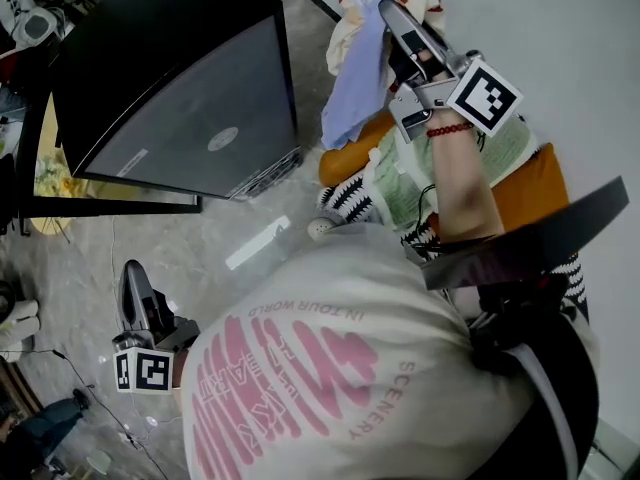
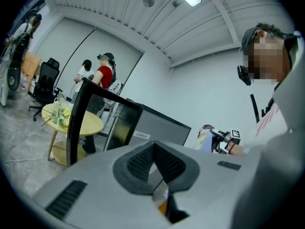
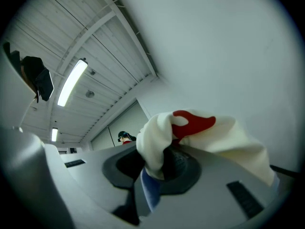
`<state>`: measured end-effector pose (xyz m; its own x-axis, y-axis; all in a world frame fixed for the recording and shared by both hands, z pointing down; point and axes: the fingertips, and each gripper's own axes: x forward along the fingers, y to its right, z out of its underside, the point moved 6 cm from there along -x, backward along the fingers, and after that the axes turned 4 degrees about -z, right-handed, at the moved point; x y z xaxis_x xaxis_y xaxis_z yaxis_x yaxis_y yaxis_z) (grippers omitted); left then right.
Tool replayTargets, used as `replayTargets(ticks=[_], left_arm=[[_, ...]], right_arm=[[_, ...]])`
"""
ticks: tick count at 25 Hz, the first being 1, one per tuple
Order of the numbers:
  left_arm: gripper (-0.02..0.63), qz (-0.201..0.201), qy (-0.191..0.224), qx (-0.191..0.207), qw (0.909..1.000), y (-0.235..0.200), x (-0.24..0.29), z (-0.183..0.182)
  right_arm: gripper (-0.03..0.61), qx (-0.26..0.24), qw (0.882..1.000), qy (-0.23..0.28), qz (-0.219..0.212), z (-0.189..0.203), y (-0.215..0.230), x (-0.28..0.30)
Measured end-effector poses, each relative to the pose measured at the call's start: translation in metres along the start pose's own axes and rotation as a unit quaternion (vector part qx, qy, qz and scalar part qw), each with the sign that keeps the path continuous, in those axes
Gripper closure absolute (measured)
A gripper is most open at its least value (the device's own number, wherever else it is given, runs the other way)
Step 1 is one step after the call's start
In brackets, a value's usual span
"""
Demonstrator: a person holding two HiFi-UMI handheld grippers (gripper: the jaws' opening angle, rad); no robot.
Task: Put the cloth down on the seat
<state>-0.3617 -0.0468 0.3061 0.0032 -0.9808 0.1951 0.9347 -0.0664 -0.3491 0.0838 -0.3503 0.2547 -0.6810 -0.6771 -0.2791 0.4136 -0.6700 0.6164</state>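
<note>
Cloth (image 1: 360, 78), cream, red and blue, hangs bunched from your right hand-held gripper (image 1: 385, 6), jaws clamped on its fold, at far end of orange seat (image 1: 345, 158) piled with other garments (image 1: 405, 183). Your left hand-held gripper (image 1: 131, 276) sits low near black box (image 1: 170, 78), jaws together, nothing between.

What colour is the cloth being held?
The cloth is cream with red and blue, clearest in right gripper view.

Head view: steeply down over the shoulder onto floor (image 1: 215, 253), black box (image 1: 180, 78) and seat (image 1: 345, 158). Left claw (image 2: 152, 145) view: roughly level across the room, sharing the box and the distant right claw (image 2: 220, 136) with head view. Right claw view: tilted up at wall (image 3: 214, 46) and ceiling (image 3: 71, 42), cloth (image 3: 157, 137) very close.
</note>
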Motion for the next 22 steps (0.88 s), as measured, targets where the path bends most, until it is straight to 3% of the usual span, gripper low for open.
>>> replayTargets(ticks=[2, 7, 14, 22], left_arm=[[0.604, 0.009, -0.002, 0.004, 1.0000, 0.000, 0.002, -0.001], [0.604, 0.038, -0.013, 0.012, 0.9991, 0.007, 0.010, -0.001], [0.604, 0.057, -0.025, 0.014, 0.9979, 0.008, 0.015, 0.002], [0.604, 0.064, -0.034, 0.016, 0.9972, 0.009, 0.019, 0.012]], right_arm=[[0.495, 0.021, 0.999, -0.017, 0.021, 0.020, 0.013, -0.009], [0.495, -0.002, 0.994, -0.069, 0.085, 0.061, 0.047, -0.038], [0.495, 0.015, 0.974, -0.136, 0.178, 0.113, 0.084, -0.091], [0.495, 0.019, 0.955, -0.189, 0.230, 0.152, 0.112, -0.126]])
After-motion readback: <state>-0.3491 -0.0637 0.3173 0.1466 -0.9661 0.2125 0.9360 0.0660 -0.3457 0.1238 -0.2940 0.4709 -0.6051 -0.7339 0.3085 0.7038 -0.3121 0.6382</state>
